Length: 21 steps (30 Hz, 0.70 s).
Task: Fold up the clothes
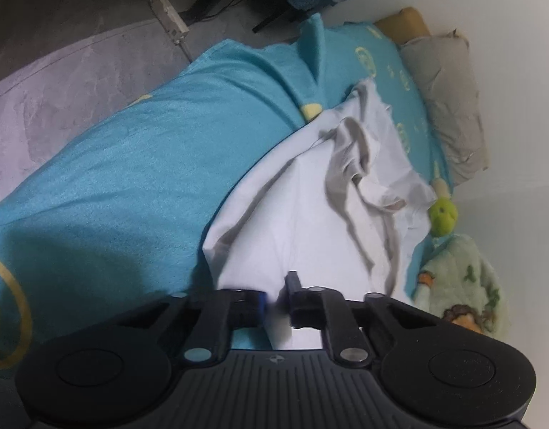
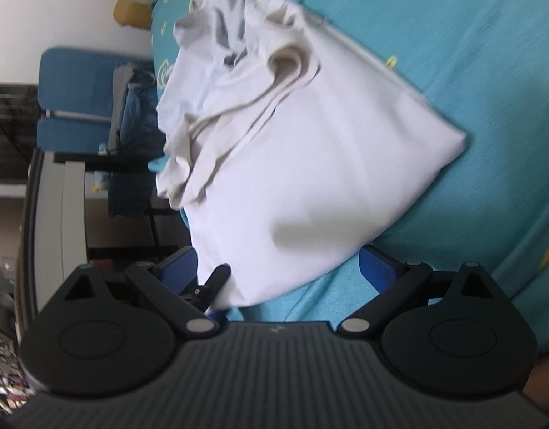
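Left wrist view, nearest first: the left tongs (image 1: 278,307) are drawn almost together, with the near edge of the white garment (image 1: 303,221) pinched between them. That cloth runs away from the tongs across a teal blanket (image 1: 131,164) with yellow-gold ring patterns, flat close by and bunched into grey-shadowed folds farther off. Beyond the folds lie a small green plush toy (image 1: 443,216) and a pale green printed fleece (image 1: 463,286) at the right edge, then a beige pillow (image 1: 449,107) by the white wall. A grey floor with a power strip (image 1: 169,18) shows past the bed's far side.

Right wrist view: the right tongs (image 2: 279,268) stand wide apart, gripping nothing, with a near corner of the garment (image 2: 310,164) lying between the blue pads (image 2: 378,268). The cloth spreads over the blanket (image 2: 470,53), crumpled at its far end. A blue chair (image 2: 78,100) stands far left.
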Available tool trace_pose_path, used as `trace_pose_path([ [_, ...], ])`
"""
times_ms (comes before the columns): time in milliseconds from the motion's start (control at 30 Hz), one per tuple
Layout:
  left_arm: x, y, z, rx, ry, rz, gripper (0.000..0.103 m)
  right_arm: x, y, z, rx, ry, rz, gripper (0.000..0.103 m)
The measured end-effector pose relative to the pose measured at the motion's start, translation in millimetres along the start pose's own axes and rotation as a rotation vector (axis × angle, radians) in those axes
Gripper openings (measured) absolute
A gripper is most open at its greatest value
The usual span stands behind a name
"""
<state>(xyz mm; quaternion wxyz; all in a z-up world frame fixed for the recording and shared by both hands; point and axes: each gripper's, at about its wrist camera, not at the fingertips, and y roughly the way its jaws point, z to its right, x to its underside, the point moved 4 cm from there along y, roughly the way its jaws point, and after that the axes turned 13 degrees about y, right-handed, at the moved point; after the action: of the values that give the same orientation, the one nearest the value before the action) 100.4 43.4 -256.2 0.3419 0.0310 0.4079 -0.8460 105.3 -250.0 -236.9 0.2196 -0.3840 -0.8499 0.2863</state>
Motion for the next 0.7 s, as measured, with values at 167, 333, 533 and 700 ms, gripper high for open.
trace_pose_path([
  [167,0.4,-14.0,20.5,0.073,0.085,0.095,0.007,4.6,8.1,-5.0,-0.017,-0.055,-0.009,0.099],
  [333,2.7,-23.1,37.6,0.072,0.183,0.160,0.007,4.9,4.0,-15.0,-0.080,-0.091,-0.005,0.100],
  [533,1.6,-27.5,37.8,0.139,0.157,0.200,0.007,-4.9,5.2,-7.3,-0.169,0.023,-0.032,0.099],
  [700,-0.3,-38.0,43.5,0.224,0.162,0.263,0.006,-25.2,-14.7,10.7,-0.174,0.123,0.123,0.080],
])
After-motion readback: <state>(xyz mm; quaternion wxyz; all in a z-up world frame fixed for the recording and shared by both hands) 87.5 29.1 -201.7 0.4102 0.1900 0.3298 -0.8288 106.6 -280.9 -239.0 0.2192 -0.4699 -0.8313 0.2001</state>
